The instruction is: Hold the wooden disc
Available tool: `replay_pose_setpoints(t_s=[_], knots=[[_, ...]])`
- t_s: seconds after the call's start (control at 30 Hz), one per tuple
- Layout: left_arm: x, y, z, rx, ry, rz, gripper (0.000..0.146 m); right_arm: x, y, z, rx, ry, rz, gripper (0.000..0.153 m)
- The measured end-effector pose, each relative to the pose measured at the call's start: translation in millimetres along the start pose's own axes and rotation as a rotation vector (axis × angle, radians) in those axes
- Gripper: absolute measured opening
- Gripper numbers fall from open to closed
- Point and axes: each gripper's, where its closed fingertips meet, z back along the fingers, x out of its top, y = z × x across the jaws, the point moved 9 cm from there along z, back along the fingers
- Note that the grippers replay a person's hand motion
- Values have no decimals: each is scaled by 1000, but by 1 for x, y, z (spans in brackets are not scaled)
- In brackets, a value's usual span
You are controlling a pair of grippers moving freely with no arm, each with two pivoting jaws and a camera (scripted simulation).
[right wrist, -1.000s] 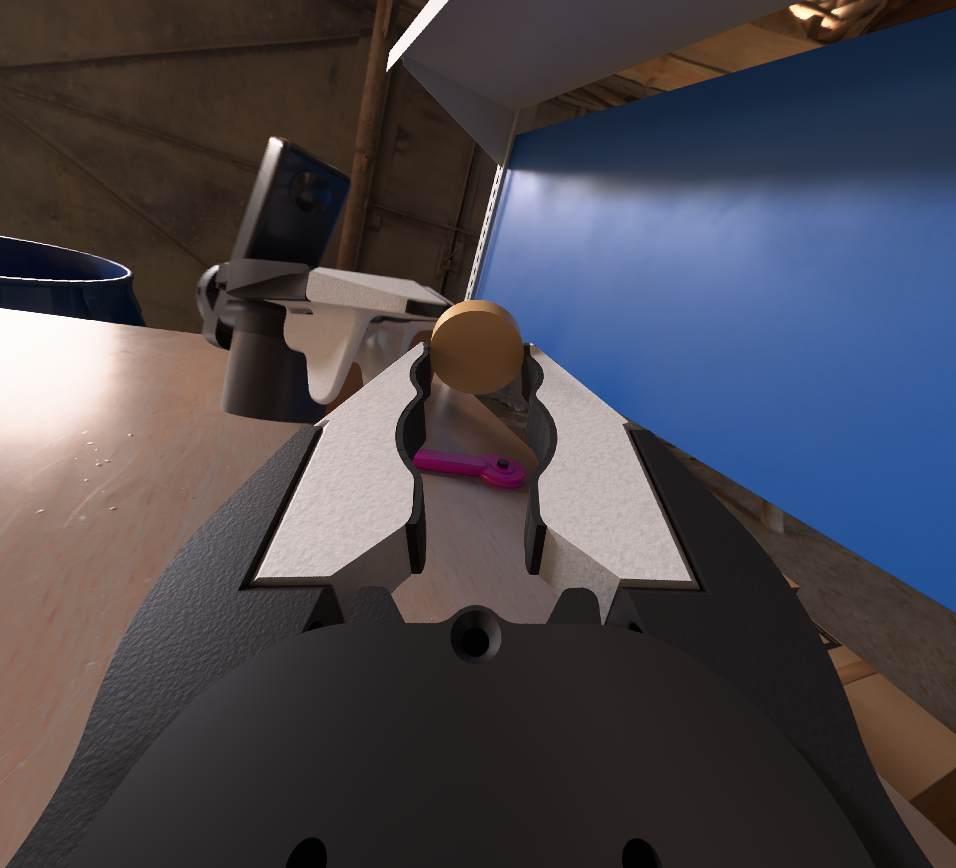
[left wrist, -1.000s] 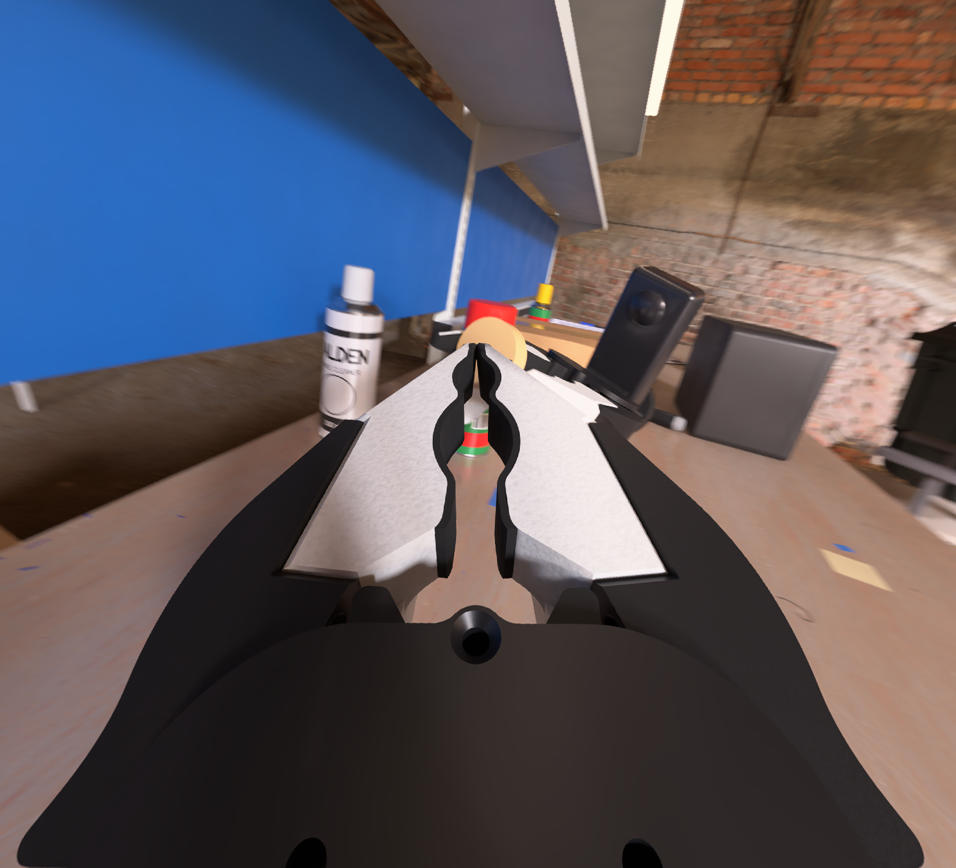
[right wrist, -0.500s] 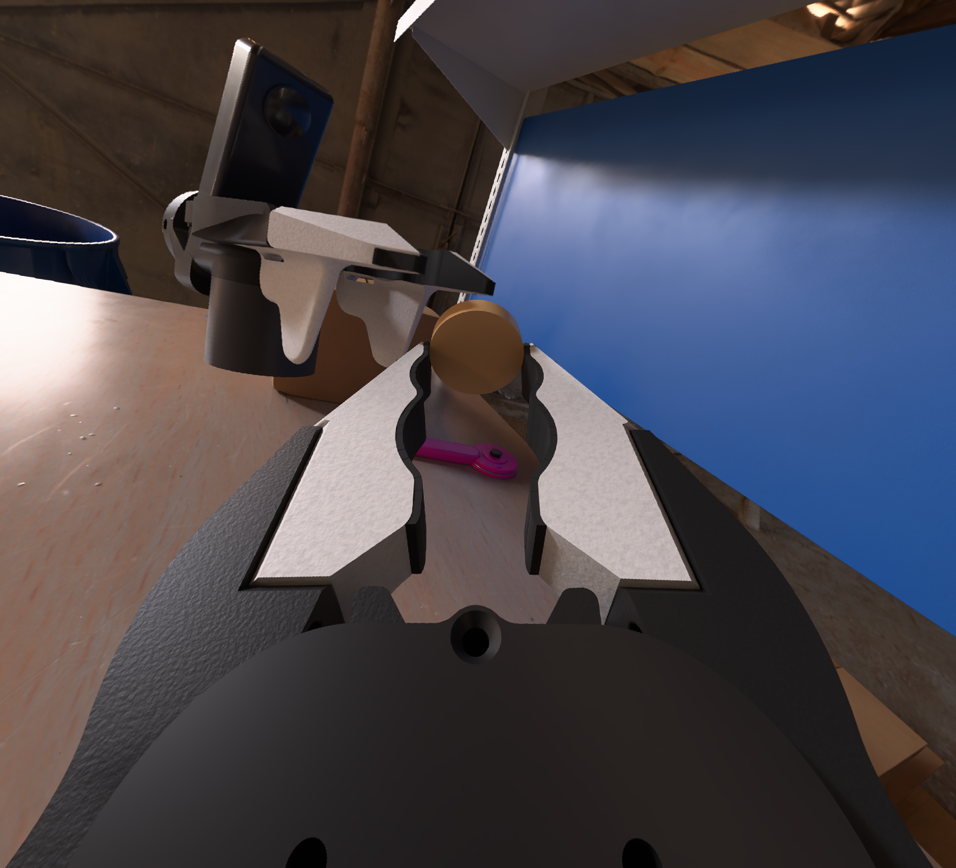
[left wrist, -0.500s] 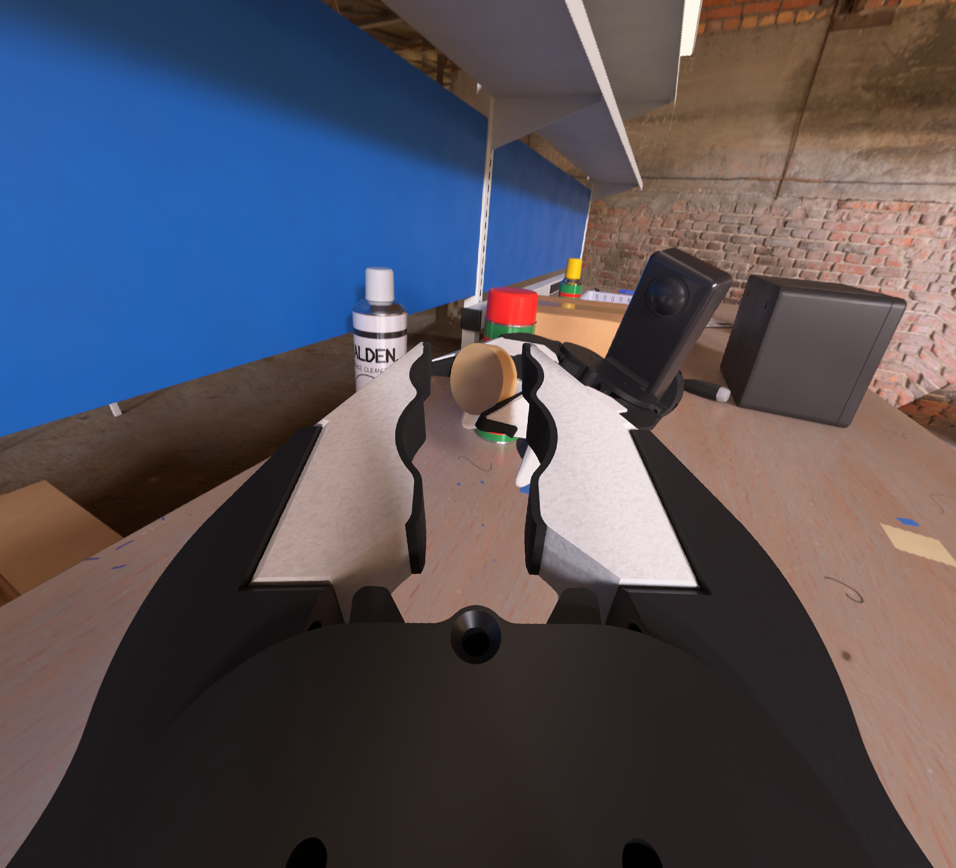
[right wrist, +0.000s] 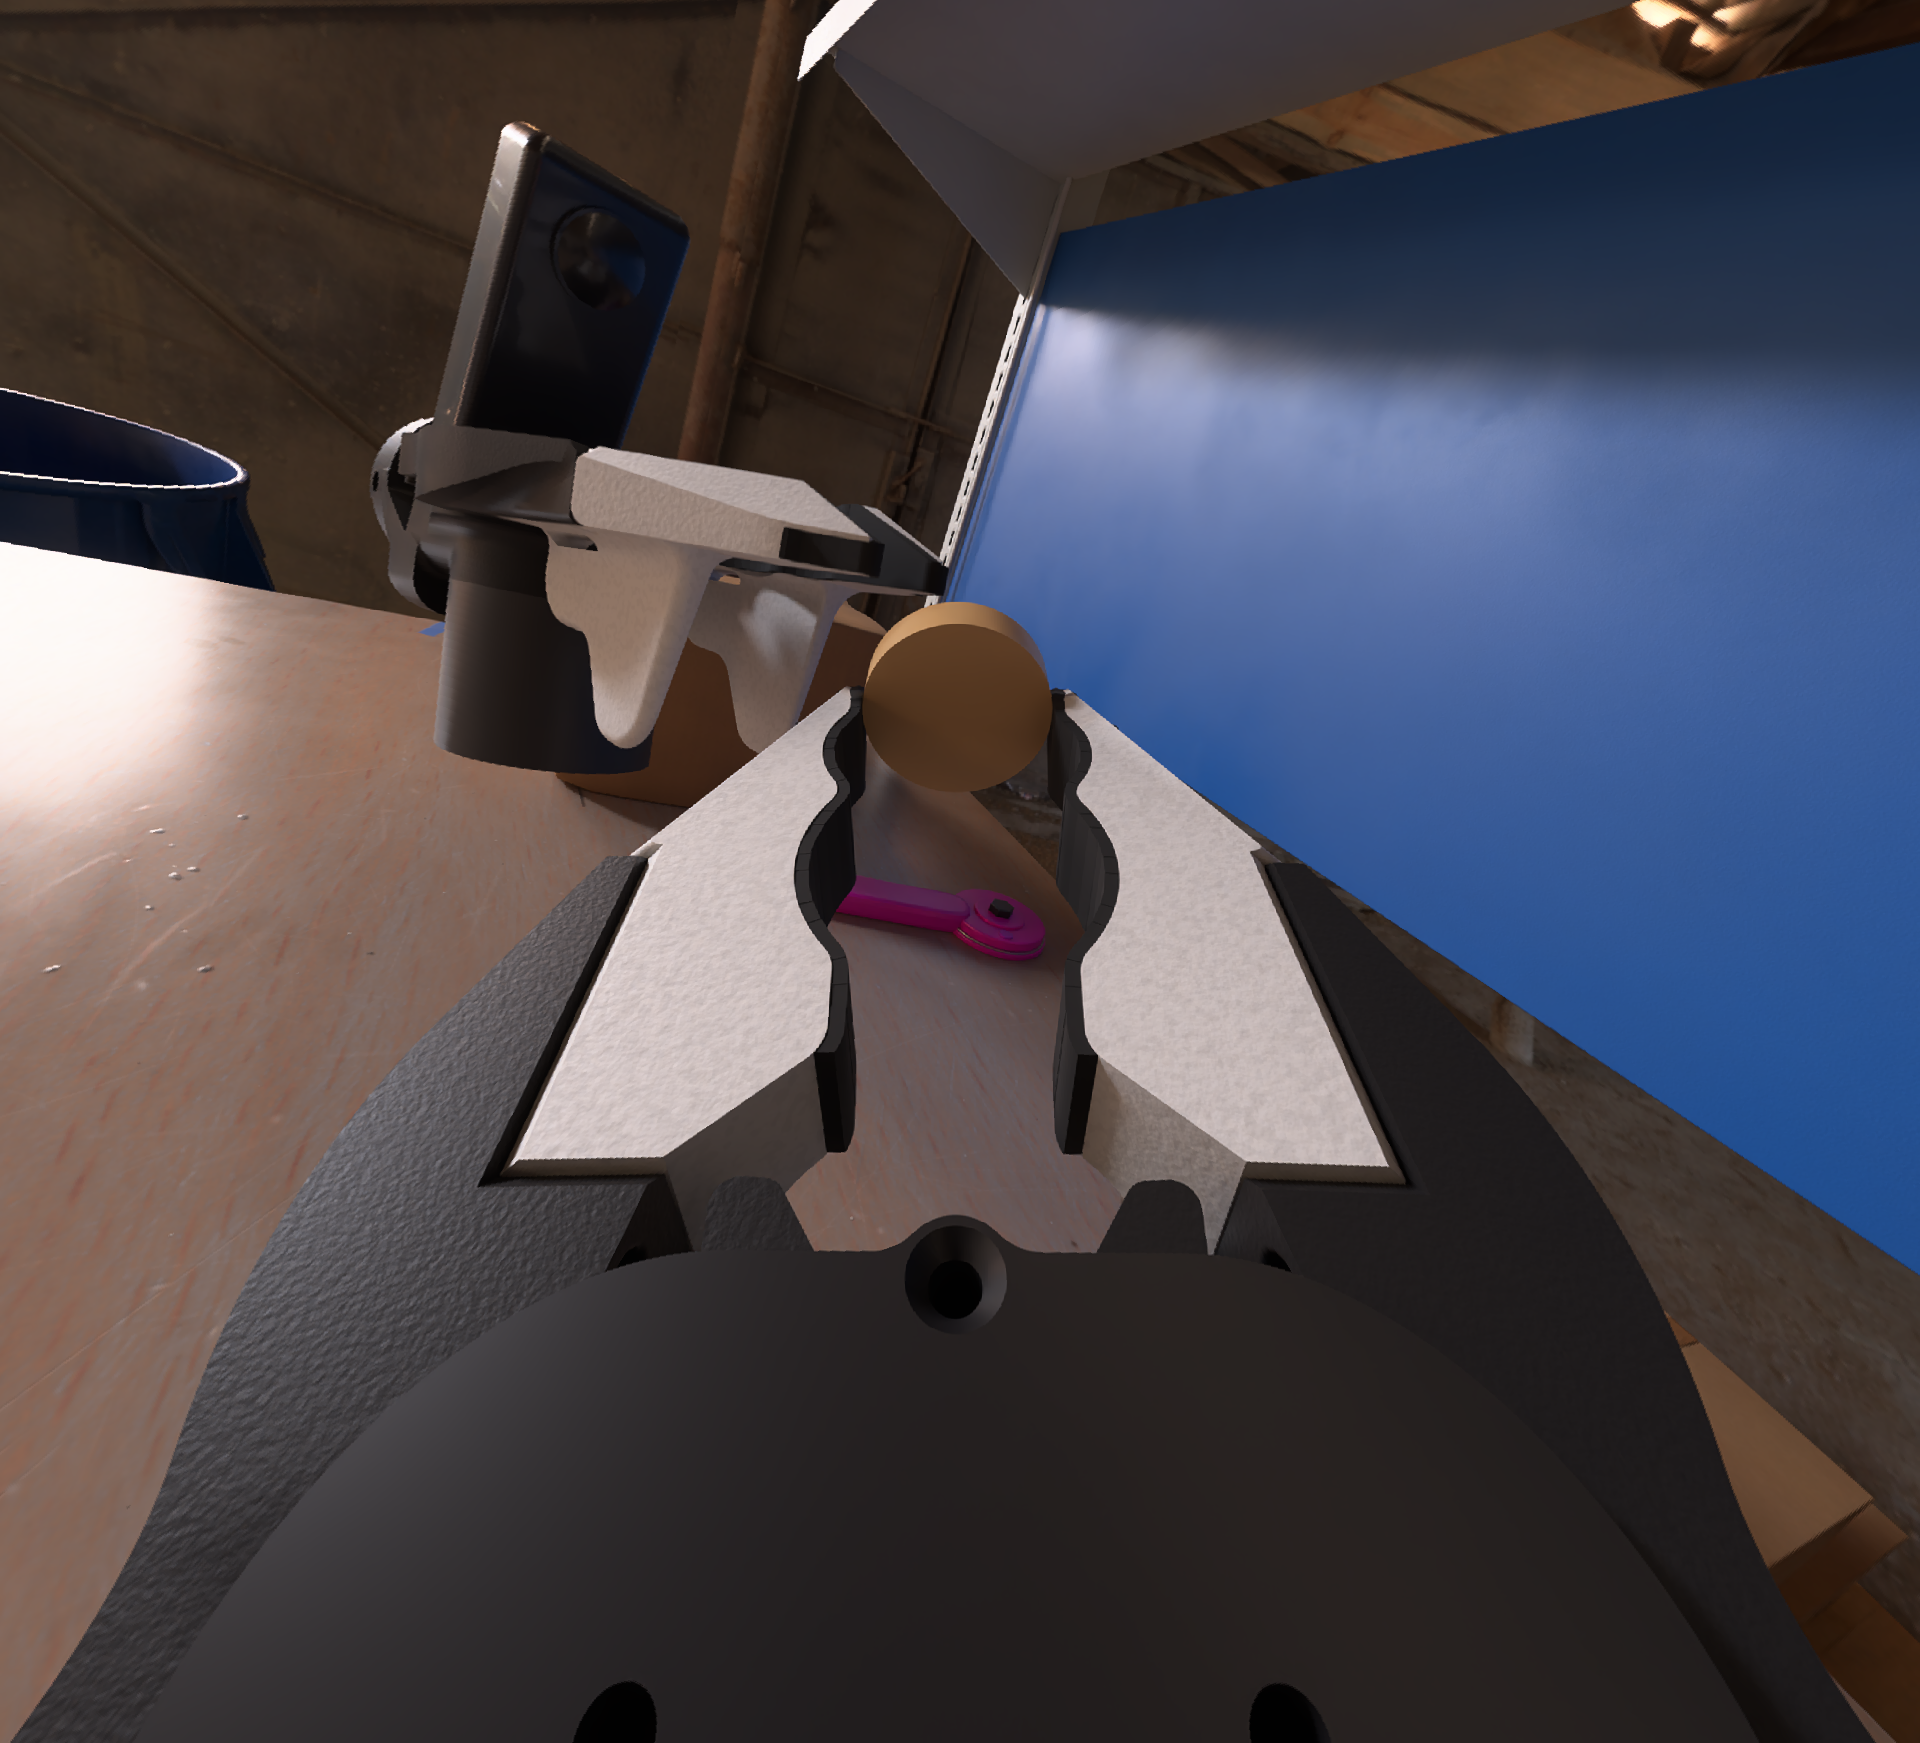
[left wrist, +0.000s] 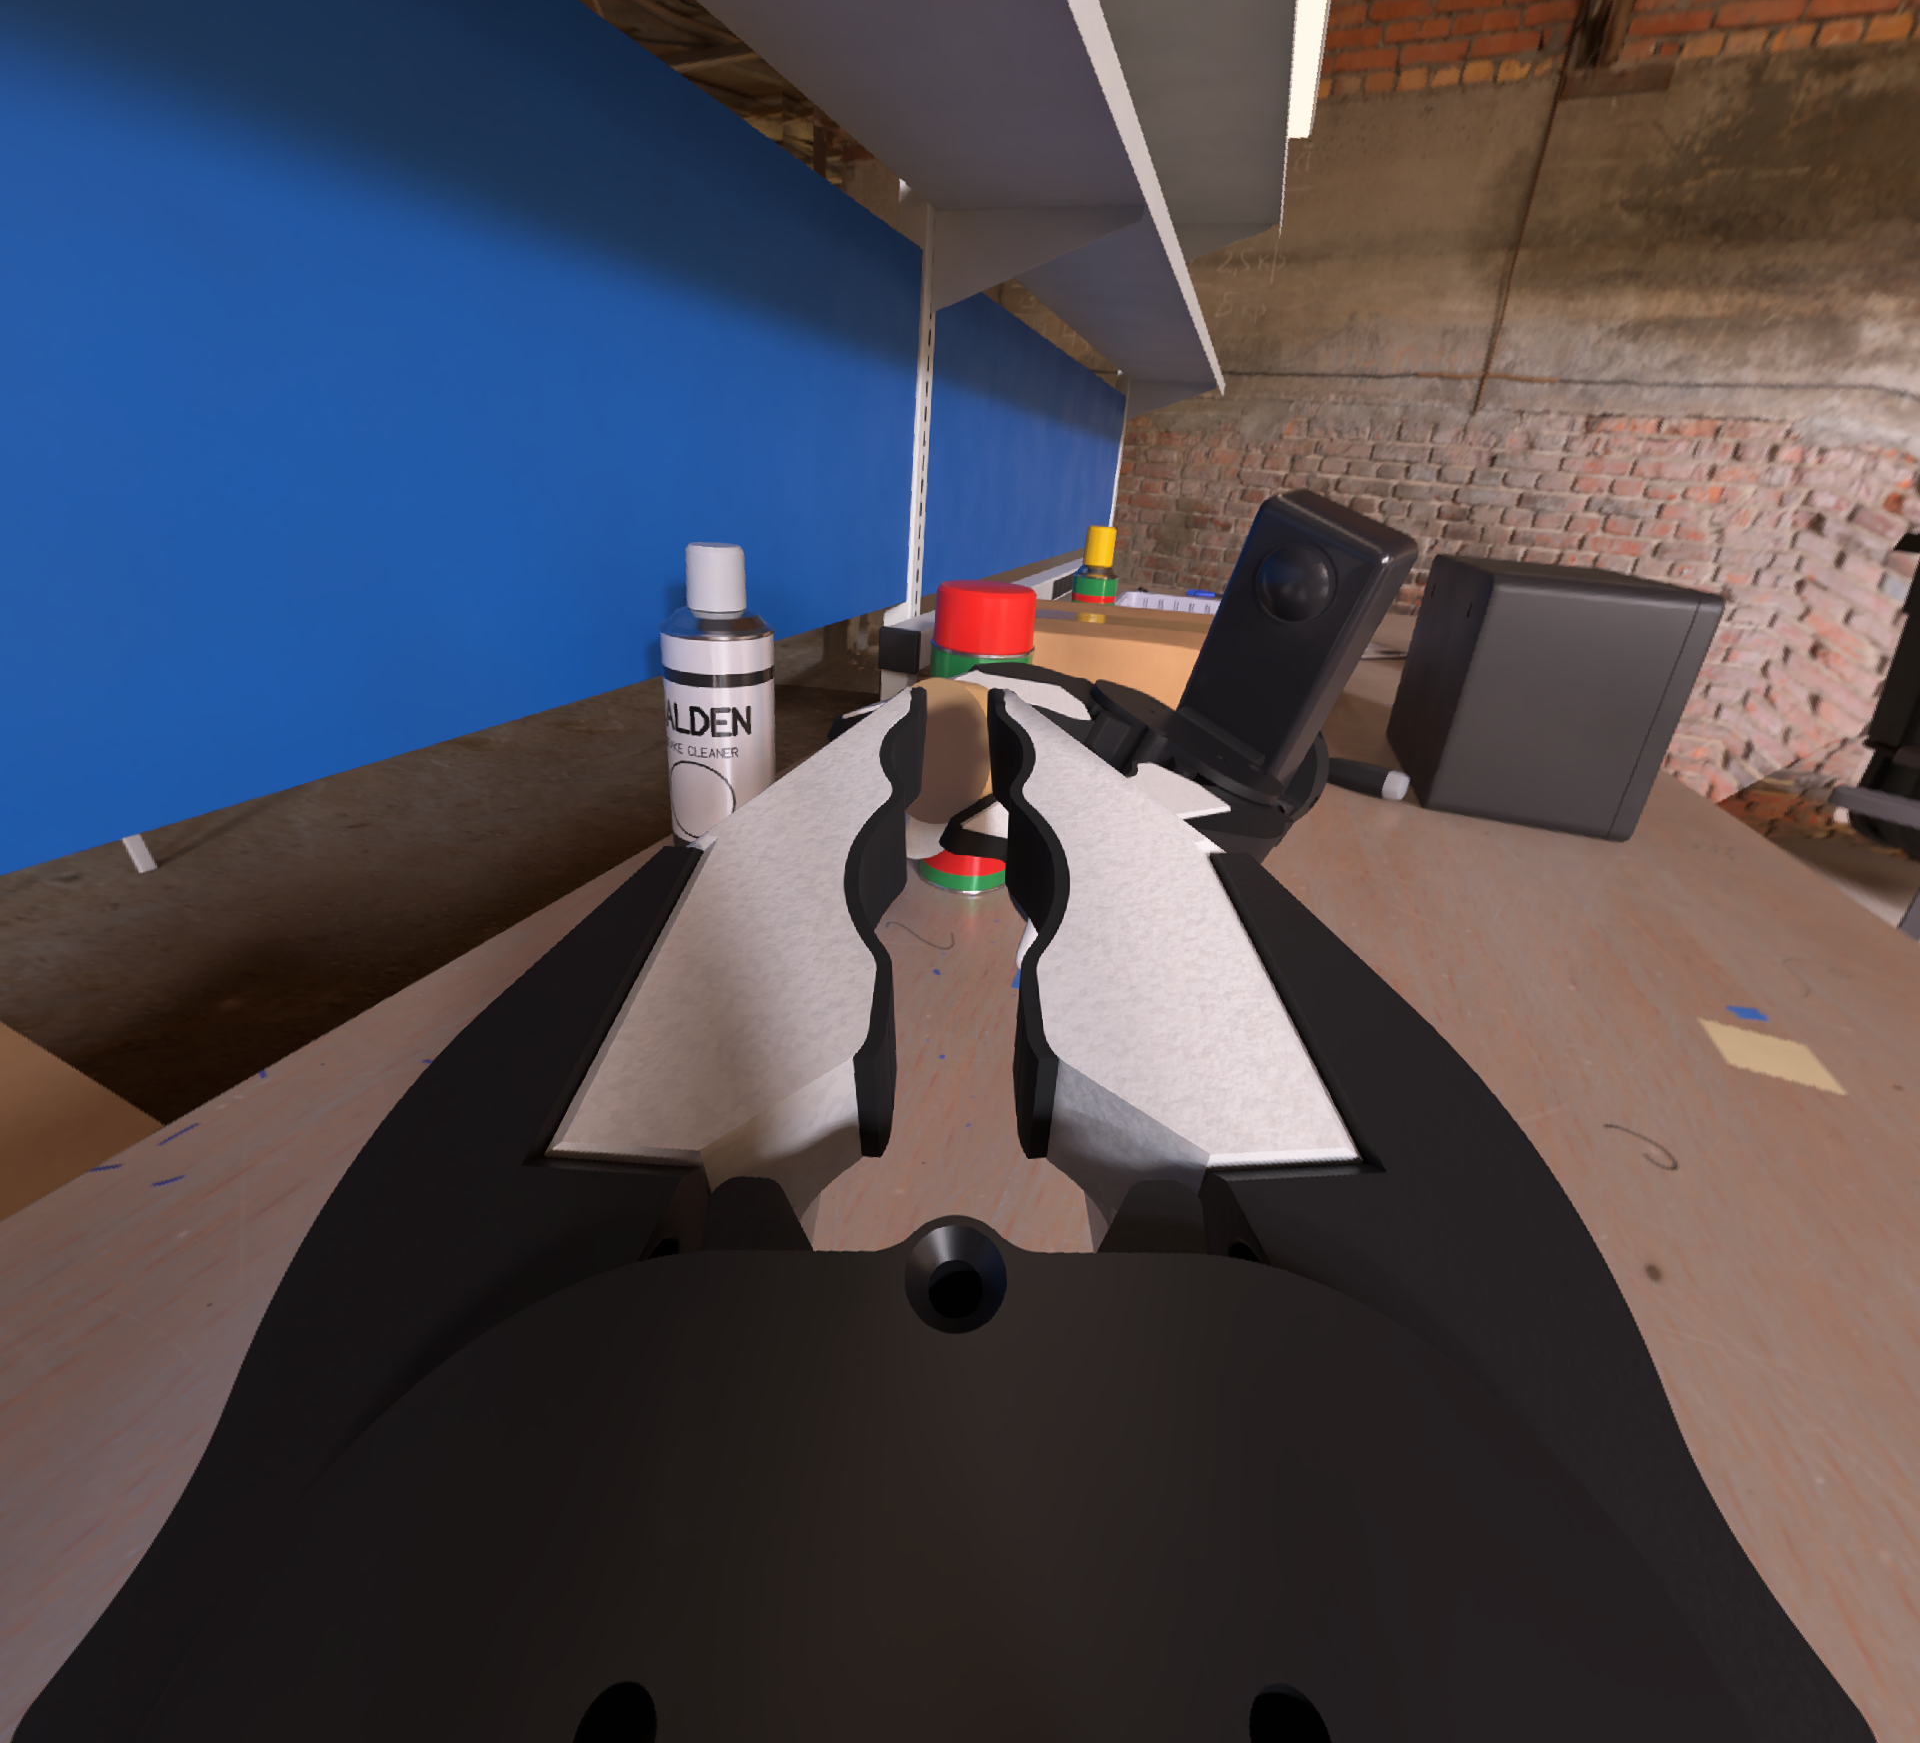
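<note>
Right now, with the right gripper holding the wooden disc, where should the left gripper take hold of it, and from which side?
Across its two flat faces near the top edge, coming from opposite the right gripper. The wooden disc stands on edge, and that gripper's fingers occupy both sides of its rim; the faces are free. The left gripper looks lined up so.

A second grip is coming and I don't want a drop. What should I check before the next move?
1. Right gripper clamps the wooden disc at its fingertips: ok.
2. Disc lies between the left gripper fingertips in the left wrist view: ok.
3. Left pads touch the disc: cannot tell.
4. Disc is lifted off the tabletop: ok.
5. Clearance to the red-capped can behind the disc: cannot tell.
</note>
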Motion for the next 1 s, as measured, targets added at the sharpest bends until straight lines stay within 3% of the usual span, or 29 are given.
replay_pose_setpoints(t_s=[0.4,0.83,1.0], knots=[[-6,-1,-4,0,49,-19,0,0,0,0,0,-1,-4,35],[-14,7,-9,-184,-49,277,0,0,-1,2,20,-26,-29,35],[-17,9,-10,-213,-60,319,0,0,-1,3,22,-25,-31,35]])
